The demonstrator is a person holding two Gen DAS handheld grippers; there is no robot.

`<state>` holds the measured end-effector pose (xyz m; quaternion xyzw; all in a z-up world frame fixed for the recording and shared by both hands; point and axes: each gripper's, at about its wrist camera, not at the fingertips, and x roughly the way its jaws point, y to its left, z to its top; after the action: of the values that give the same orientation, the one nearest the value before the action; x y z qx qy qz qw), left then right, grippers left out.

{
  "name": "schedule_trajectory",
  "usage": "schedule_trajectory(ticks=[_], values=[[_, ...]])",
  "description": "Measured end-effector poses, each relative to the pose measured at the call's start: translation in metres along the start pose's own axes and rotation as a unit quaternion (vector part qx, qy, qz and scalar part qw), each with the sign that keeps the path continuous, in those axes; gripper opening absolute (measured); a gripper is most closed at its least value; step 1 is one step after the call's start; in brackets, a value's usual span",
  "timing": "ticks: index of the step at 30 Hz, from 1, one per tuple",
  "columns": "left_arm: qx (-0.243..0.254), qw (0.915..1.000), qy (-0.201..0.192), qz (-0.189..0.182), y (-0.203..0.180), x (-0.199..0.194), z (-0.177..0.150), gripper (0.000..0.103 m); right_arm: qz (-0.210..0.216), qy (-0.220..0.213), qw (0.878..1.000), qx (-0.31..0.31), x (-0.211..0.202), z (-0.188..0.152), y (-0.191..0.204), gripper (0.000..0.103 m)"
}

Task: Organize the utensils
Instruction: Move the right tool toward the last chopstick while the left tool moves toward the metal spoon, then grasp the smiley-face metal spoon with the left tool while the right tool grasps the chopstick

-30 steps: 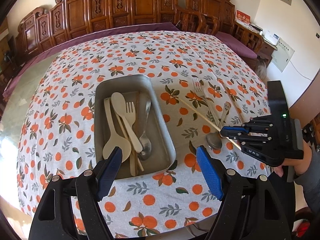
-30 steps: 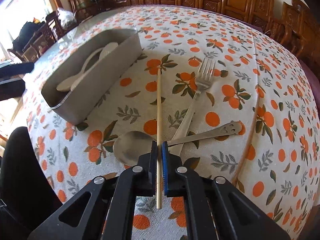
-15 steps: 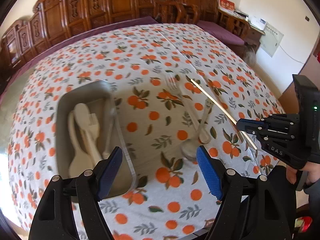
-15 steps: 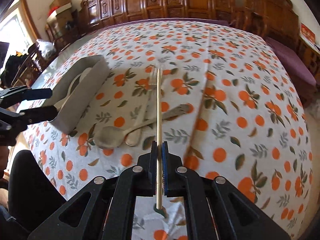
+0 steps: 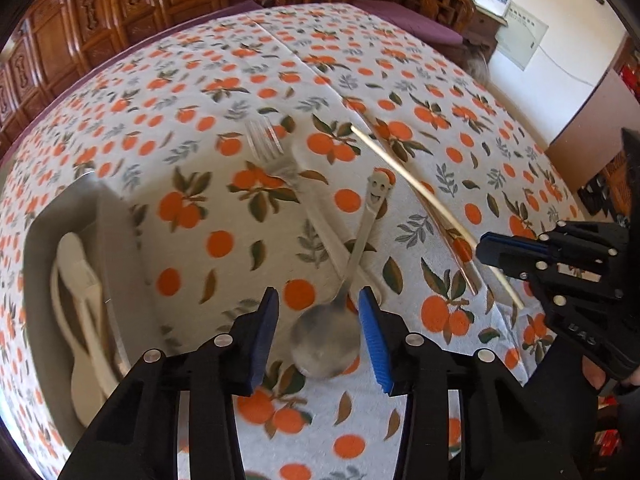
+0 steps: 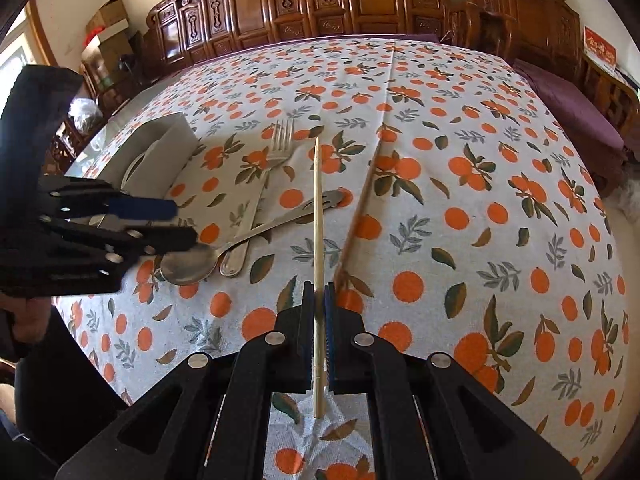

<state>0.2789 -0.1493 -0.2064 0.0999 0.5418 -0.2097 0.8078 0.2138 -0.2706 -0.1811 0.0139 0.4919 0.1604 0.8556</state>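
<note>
My right gripper [image 6: 319, 294] is shut on a pale wooden chopstick [image 6: 318, 216] and holds it above the table; it also shows at the right of the left wrist view [image 5: 486, 248], with the chopstick [image 5: 416, 188] pointing away. My left gripper [image 5: 319, 300] is open, its jaws either side of the bowl of a metal spoon [image 5: 326, 340] with a smiley handle. The spoon [image 6: 188, 266] crosses a metal fork [image 6: 256, 196] on the cloth. A grey metal tray [image 5: 120, 248] at the left holds pale spoons and other utensils.
The table carries an orange-print cloth [image 6: 460, 208]. A second, darker chopstick [image 6: 360, 208] lies on the cloth right of the held one. Carved wooden chairs [image 6: 360, 0] line the far edge. The near table edge is close below both grippers.
My left gripper has swung right from over the tray and dropped to the metal spoon. My right gripper has lifted the chopstick off the cloth and moved it right, away from the spoon and fork.
</note>
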Motion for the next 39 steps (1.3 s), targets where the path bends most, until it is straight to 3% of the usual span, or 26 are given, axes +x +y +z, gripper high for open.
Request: schedule_trajectory(ticks=[6,13,17,39], values=[[0.012,0.9998,0.018,-0.005,-0.009,0.021,0.008,0.028,0.001,-0.003,1.0,0.009,-0.003,0.002,-0.006,0.006],[-0.005,0.9996,0.024,-0.012,-0.005,0.029,0.011,0.027,0.0,-0.005,1.0,0.009,-0.005,0.002,-0.007,0.006],[-0.007,0.9993,0.024,-0.028,-0.005,0.028,0.01,0.007,-0.002,-0.005,1.0,0.006,-0.006,0.002,-0.005,0.006],[0.004,0.9993,0.035,0.016,0.0,0.029,0.008,0.007,0.005,-0.013,1.0,-0.001,-0.012,0.004,0.003,0.006]])
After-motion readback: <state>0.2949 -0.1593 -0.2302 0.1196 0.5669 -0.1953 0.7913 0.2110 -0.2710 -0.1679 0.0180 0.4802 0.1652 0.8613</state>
